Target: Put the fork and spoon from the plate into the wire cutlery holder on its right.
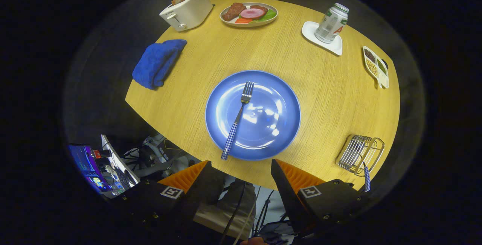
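Tongs gape empty over round wooden table — dark booth around.

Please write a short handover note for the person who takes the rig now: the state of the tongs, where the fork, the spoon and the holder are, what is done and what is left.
Tongs: open, holding nothing, hovering at the near table edge, just short of the blue plate.
Fork: lies on the plate, tines away from the tongs, checked handle over the near rim.
Wire cutlery holder: right of the plate; a checked handle sticks out of it, likely the spoon, bowl hidden.
Done: the spoon seems to be in the holder.
Left: grasp the fork by its handle and put it into the holder.
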